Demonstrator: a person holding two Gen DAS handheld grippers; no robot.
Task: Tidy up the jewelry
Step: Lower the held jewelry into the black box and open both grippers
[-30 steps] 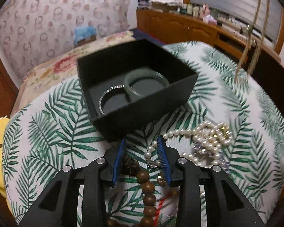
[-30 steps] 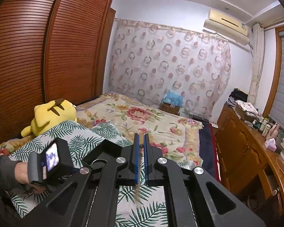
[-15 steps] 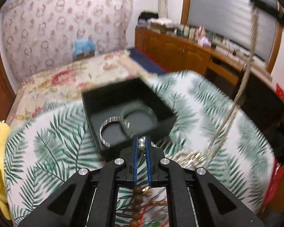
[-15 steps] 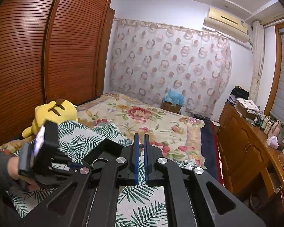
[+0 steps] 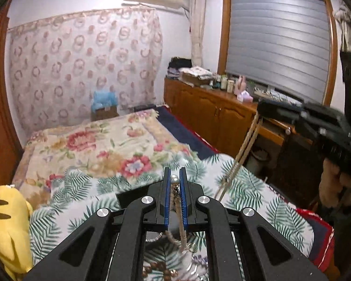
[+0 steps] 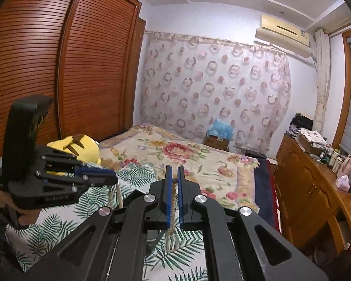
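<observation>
Our left gripper clamps a pearl necklace hanging beneath it, while our right gripper pinches its other strand

Wall: ring-patterned curtain, air conditioner above | left: louvered wooden wardrobe | centre: bed with floral blanket | right: wooden cabinet under shuttered window

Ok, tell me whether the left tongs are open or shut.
Shut. In the left wrist view the left tongs have their blue pads pinched on a pearl necklace, one pearl showing at the tips and strand hanging below.
</observation>
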